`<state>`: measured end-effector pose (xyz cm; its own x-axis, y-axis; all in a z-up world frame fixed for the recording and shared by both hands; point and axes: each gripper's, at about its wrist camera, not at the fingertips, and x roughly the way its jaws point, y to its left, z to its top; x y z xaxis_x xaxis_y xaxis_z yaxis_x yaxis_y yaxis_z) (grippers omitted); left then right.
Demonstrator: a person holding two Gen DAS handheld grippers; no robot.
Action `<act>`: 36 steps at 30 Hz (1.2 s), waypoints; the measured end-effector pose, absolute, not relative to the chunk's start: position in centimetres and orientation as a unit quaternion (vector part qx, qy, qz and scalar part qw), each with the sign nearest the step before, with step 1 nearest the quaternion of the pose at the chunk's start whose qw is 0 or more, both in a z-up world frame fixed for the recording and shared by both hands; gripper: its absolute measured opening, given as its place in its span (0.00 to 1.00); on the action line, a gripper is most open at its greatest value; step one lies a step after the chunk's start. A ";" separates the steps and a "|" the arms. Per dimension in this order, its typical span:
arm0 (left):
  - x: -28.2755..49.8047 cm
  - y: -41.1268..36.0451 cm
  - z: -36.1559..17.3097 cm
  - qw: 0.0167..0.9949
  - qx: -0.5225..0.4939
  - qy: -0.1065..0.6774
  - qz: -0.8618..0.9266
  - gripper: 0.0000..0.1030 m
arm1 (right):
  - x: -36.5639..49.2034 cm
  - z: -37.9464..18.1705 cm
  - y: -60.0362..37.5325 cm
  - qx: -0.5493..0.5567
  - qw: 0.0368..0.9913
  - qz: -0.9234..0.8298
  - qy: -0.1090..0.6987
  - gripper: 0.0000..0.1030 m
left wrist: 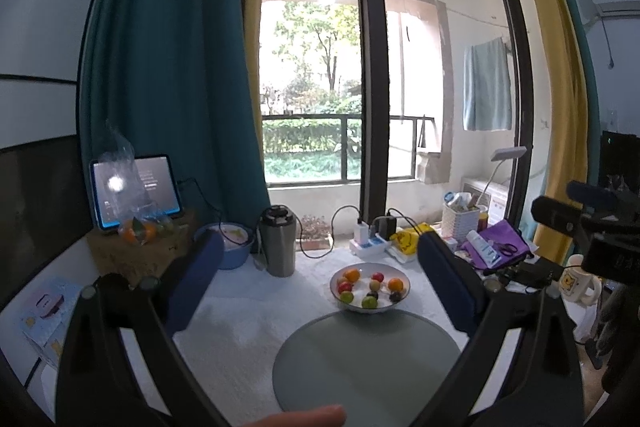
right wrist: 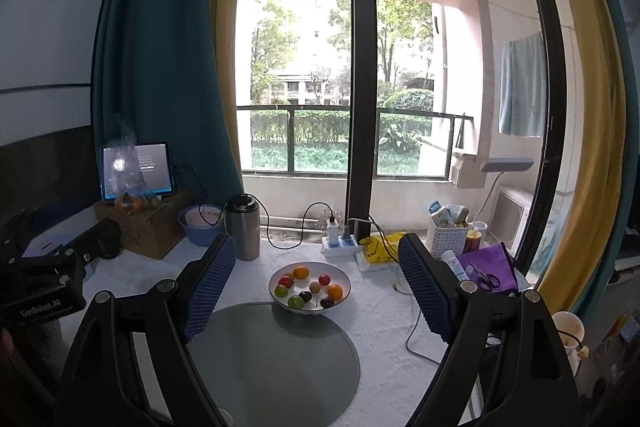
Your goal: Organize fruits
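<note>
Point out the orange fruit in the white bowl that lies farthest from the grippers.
It is the orange fruit at the white bowl's back rim, toward the window; the other orange fruit sits nearer, on the bowl's right side.

Both wrist views face the window, sharing fruit bowl [left wrist: 370, 287] and grey mat [right wrist: 276, 359].

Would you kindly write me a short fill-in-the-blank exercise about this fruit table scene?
1. The small fruits lie in a white ____.
2. The grey round mat in front of it holds ____ fruit.
3. Both the left tongs and the right tongs have their jaws ____.
4. The steel tumbler stands ____ on the table.

Missing words: bowl; no; open; upright
</note>
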<state>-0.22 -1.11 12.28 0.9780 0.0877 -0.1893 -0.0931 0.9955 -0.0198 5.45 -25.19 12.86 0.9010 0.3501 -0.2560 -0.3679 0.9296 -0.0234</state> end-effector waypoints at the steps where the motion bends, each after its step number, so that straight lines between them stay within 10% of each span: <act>1: -0.2 -1.0 12.3 0.994 -0.016 0.097 0.044 0.95 | 5.5 12.8 -25.2 -0.036 0.974 0.185 0.125 0.83; 36: -0.7 -1.3 12.2 0.994 -0.023 0.098 0.034 0.95 | 5.1 12.6 -24.9 -0.041 0.972 0.194 0.129 0.83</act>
<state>-0.68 -1.33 12.16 0.9786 0.0638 -0.1956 -0.0728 0.9966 -0.0393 5.09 -24.88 12.64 0.8915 0.3657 -0.2673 -0.3867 0.9218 -0.0286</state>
